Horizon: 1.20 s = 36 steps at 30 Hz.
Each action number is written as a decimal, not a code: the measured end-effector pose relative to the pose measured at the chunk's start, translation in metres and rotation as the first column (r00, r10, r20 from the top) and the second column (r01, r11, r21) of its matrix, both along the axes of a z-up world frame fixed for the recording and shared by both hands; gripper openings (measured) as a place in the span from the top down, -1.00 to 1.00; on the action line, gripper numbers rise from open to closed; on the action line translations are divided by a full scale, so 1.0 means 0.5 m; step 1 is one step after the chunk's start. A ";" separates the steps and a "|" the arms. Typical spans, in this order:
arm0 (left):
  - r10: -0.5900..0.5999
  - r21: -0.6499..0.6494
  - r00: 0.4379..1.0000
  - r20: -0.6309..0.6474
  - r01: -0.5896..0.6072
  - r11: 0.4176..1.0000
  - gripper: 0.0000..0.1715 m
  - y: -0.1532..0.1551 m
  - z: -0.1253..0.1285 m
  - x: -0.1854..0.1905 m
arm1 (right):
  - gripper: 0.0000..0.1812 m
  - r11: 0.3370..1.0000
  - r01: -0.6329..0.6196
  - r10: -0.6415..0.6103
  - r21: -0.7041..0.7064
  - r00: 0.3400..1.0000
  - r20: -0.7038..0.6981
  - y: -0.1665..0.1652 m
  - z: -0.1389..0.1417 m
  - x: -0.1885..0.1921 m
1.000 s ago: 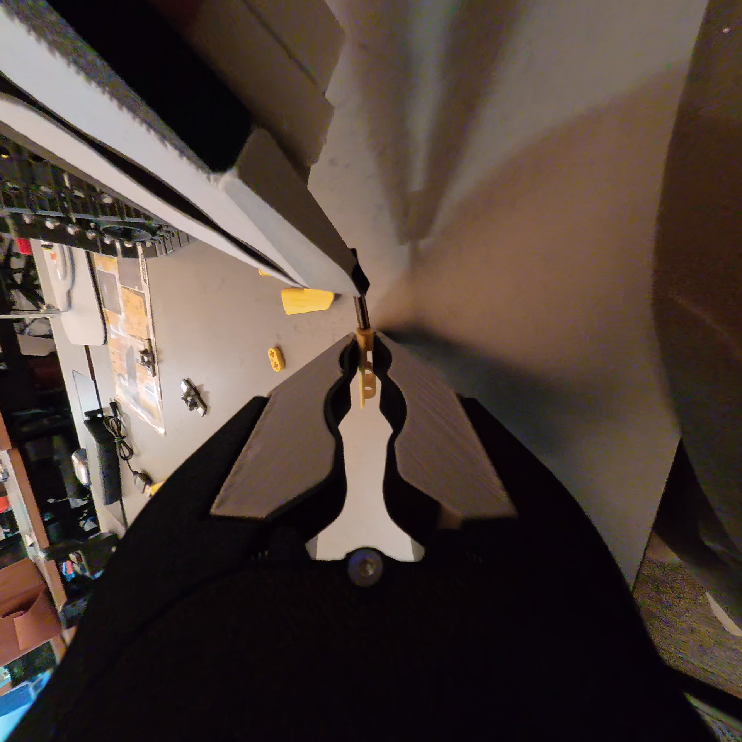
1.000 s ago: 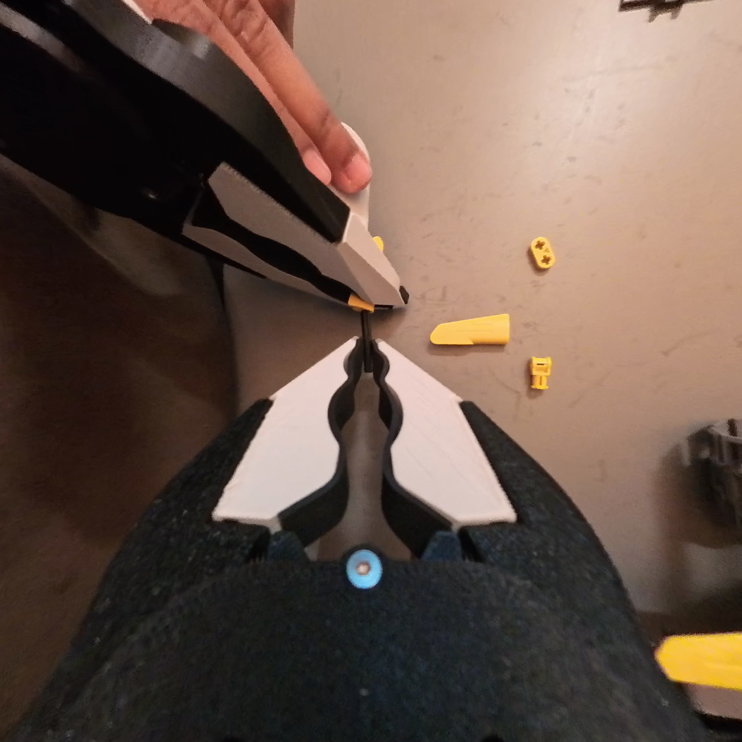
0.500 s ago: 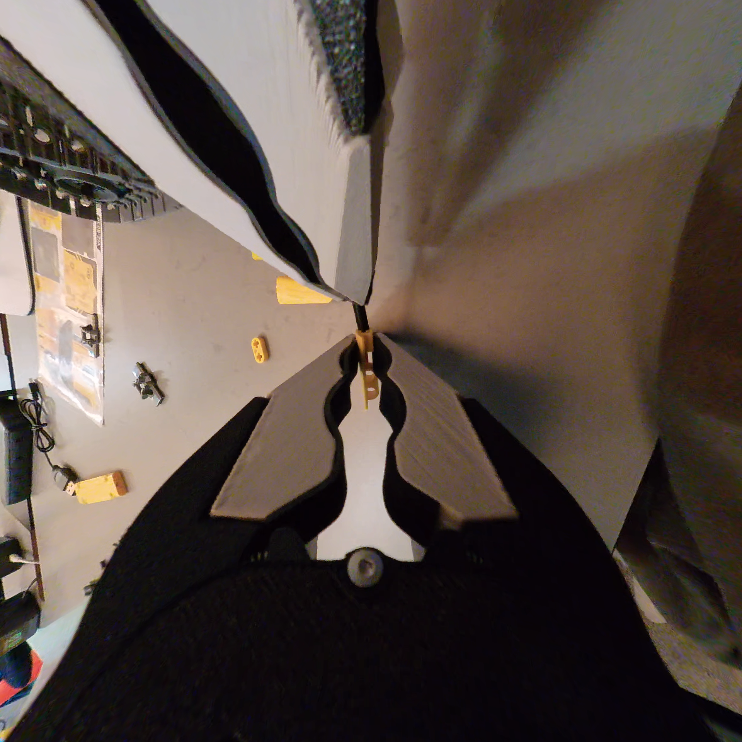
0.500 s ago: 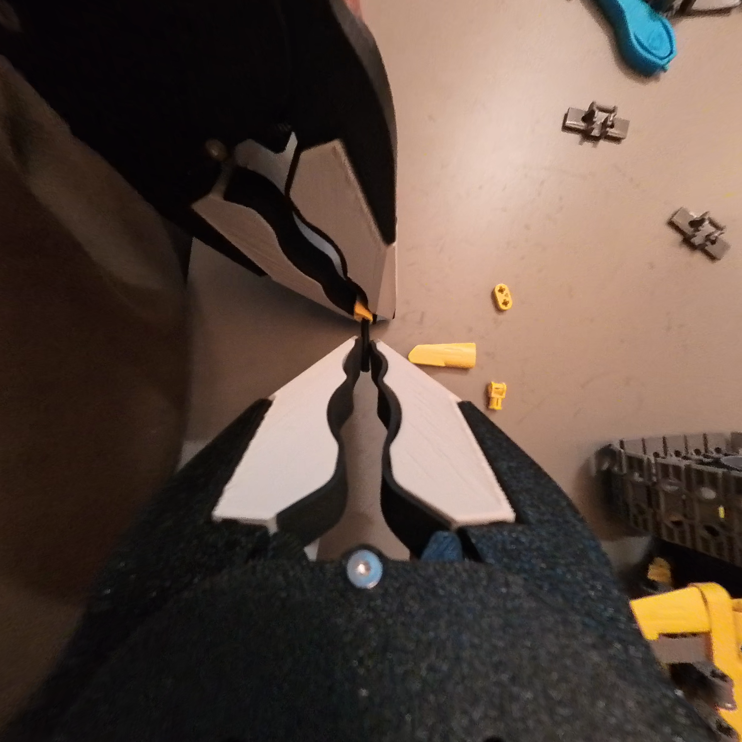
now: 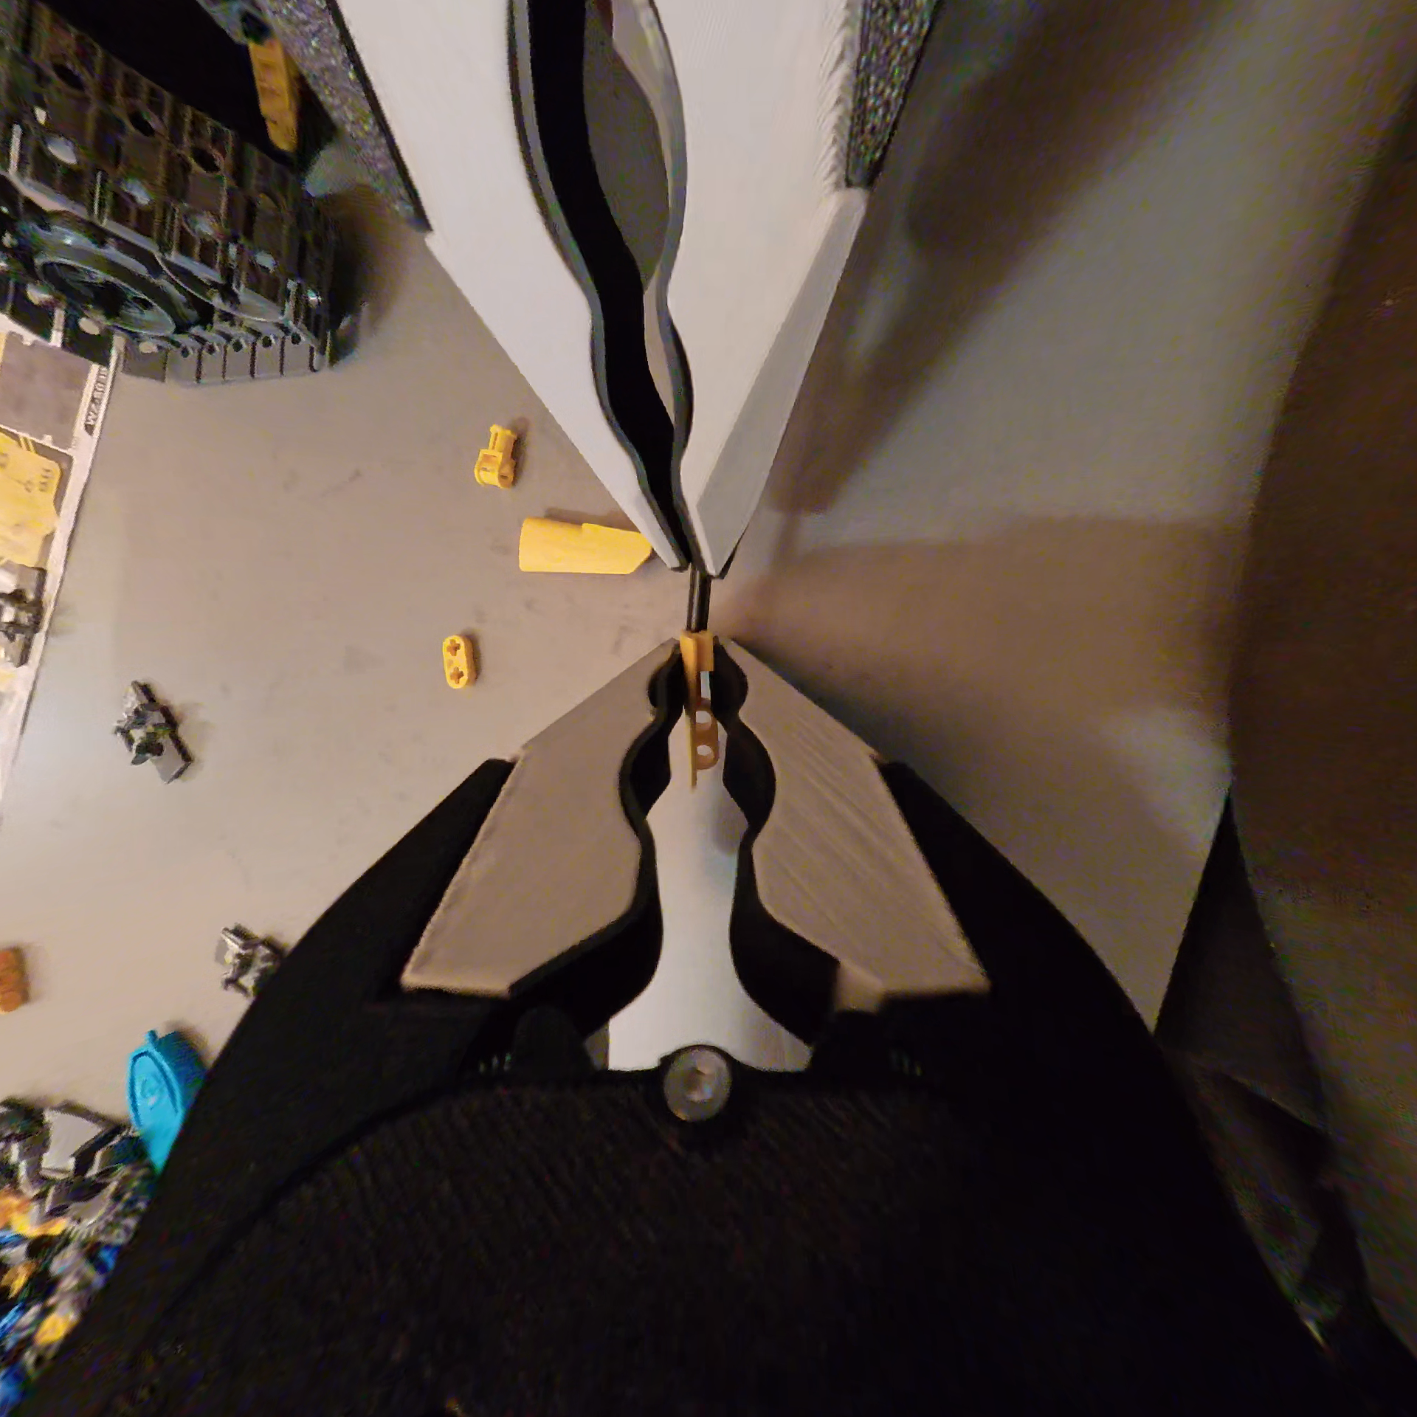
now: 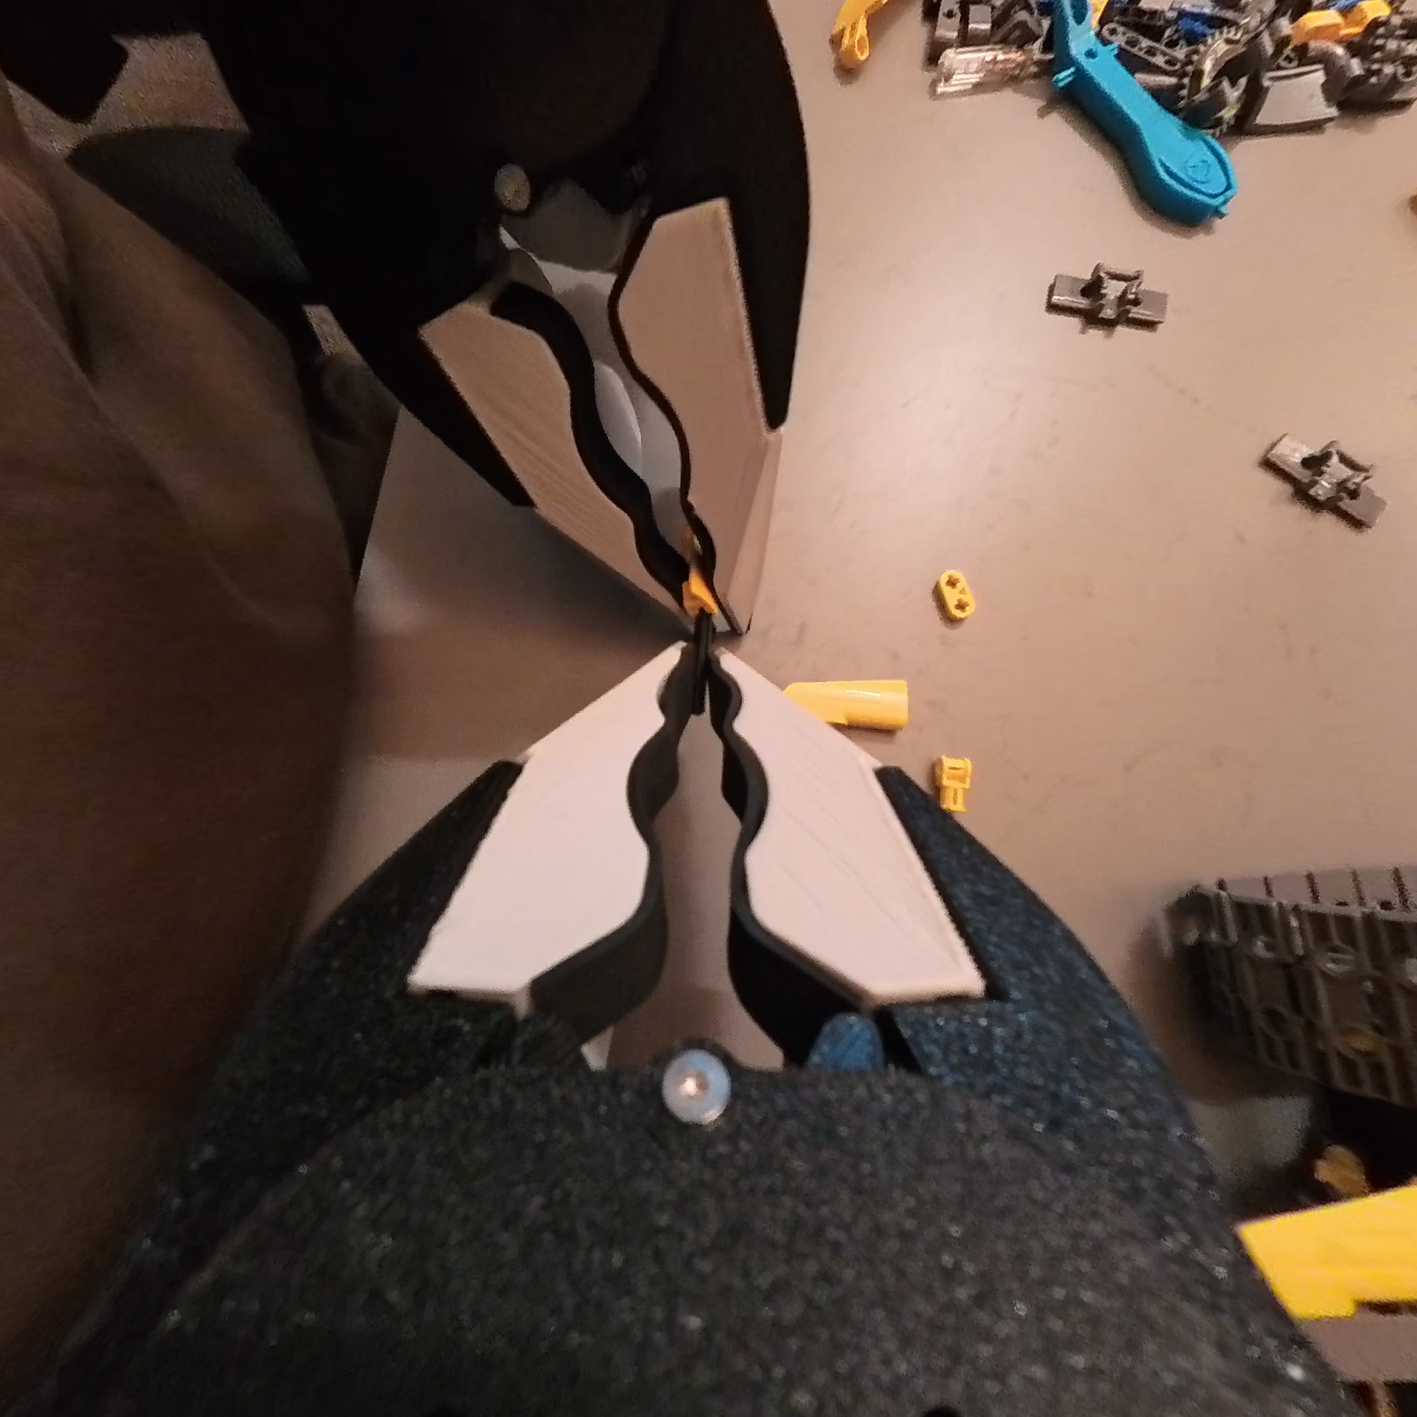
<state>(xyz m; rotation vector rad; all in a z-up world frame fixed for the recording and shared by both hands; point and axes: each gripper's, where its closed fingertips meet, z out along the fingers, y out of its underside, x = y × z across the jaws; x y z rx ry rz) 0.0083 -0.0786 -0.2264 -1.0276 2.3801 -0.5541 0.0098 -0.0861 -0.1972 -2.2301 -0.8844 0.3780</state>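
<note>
My left gripper point(image 5: 696, 648) is shut on a small yellow beam piece with holes point(image 5: 701, 717). A thin black axle point(image 5: 699, 602) sticks out of that piece toward the right gripper, whose tips point(image 5: 696, 563) meet mine head-on. In the right wrist view my right gripper point(image 6: 701, 652) is shut on the black axle point(image 6: 701, 667), and the left gripper point(image 6: 709, 606) faces it, holding the yellow piece point(image 6: 696, 592). Both grippers hover just above the grey table point(image 6: 1073, 537).
Loose on the table: a yellow wedge panel point(image 5: 579, 546), a small yellow two-hole link point(image 5: 458, 661), a yellow connector point(image 5: 494, 466), dark grey connectors point(image 6: 1108, 299), a blue tool point(image 6: 1135, 130), a black tracked assembly point(image 5: 153, 253) and a pile of parts point(image 6: 1303, 54). A printed sheet point(image 5: 38, 475) lies at left. The tips of both grippers are at nearly the same place.
Both grippers have swung around while staying tip to tip, so the other gripper now faces each camera straight on. The axle and yellow piece stay gripped. More of the table's parts came into view.
</note>
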 end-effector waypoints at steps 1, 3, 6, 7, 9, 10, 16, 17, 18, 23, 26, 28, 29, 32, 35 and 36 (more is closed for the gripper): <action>-0.008 -0.010 1.000 0.008 0.008 1.000 0.97 0.000 0.000 0.000 | 0.98 1.000 0.001 -0.001 0.001 1.000 -0.016 0.001 0.000 -0.001; -0.025 -0.033 0.999 0.025 0.026 0.999 0.97 0.000 0.000 0.000 | 0.99 1.000 0.000 0.000 0.010 0.999 -0.040 0.002 0.002 -0.003; -0.051 -0.070 0.998 0.044 0.054 0.996 0.97 -0.001 0.000 0.000 | 0.99 1.000 -0.004 0.005 0.020 0.999 -0.054 0.005 0.005 -0.005; -0.058 -0.076 0.997 0.048 0.062 0.995 0.97 -0.001 0.000 0.000 | 0.99 1.000 -0.004 0.006 0.020 0.998 -0.060 0.006 0.006 -0.006; -0.072 -0.077 0.996 0.061 0.077 0.994 0.97 -0.001 0.000 0.000 | 0.99 1.000 -0.003 0.004 0.020 0.997 -0.078 0.009 0.009 -0.007; -0.076 -0.078 0.995 0.064 0.081 0.994 0.97 -0.002 0.000 0.000 | 0.99 1.000 -0.004 0.005 0.017 0.996 -0.085 0.010 0.010 -0.008; -0.068 -0.133 0.995 0.078 0.078 0.988 0.97 -0.002 0.001 0.000 | 0.99 1.000 -0.016 0.017 0.010 0.996 -0.083 0.014 0.008 -0.009; -0.066 -0.145 0.995 0.081 0.077 0.986 0.97 -0.002 0.001 0.000 | 0.99 1.000 -0.016 0.017 0.012 0.996 -0.083 0.015 0.008 -0.009; -0.063 -0.157 0.994 0.086 0.076 0.985 0.97 -0.002 0.001 0.001 | 0.99 1.000 -0.017 0.018 0.012 0.996 -0.083 0.016 0.007 -0.009; -0.051 -0.221 0.995 0.091 0.071 0.973 0.98 -0.002 0.001 0.001 | 1.00 1.000 -0.015 0.015 0.006 0.998 -0.062 0.016 -0.008 -0.008; -0.060 -0.213 0.994 0.096 0.080 0.974 0.97 -0.002 0.001 0.001 | 1.00 1.000 -0.009 0.009 -0.002 0.996 -0.090 0.016 -0.007 -0.008; -0.066 -0.216 0.993 0.094 0.085 0.973 0.97 -0.002 0.001 0.001 | 1.00 1.000 -0.010 0.010 0.000 0.995 -0.095 0.018 -0.007 -0.010; -0.070 -0.217 0.993 0.094 0.089 0.972 0.97 -0.002 0.001 0.001 | 1.00 1.000 -0.011 0.011 0.006 0.995 -0.098 0.020 -0.006 -0.011; -0.100 -0.200 0.990 0.102 0.119 0.973 0.97 -0.006 0.000 0.001 | 1.00 1.000 -0.018 0.020 0.015 0.994 -0.111 0.027 -0.004 -0.023; -0.094 -0.217 0.991 0.091 0.112 0.970 0.96 -0.006 0.000 0.001 | 1.00 1.000 -0.007 0.008 0.007 0.994 -0.113 0.027 -0.004 -0.021; -0.094 -0.214 0.991 0.092 0.112 0.970 0.96 -0.006 0.000 0.001 | 1.00 1.000 0.001 0.000 0.007 0.993 -0.117 0.027 -0.003 -0.020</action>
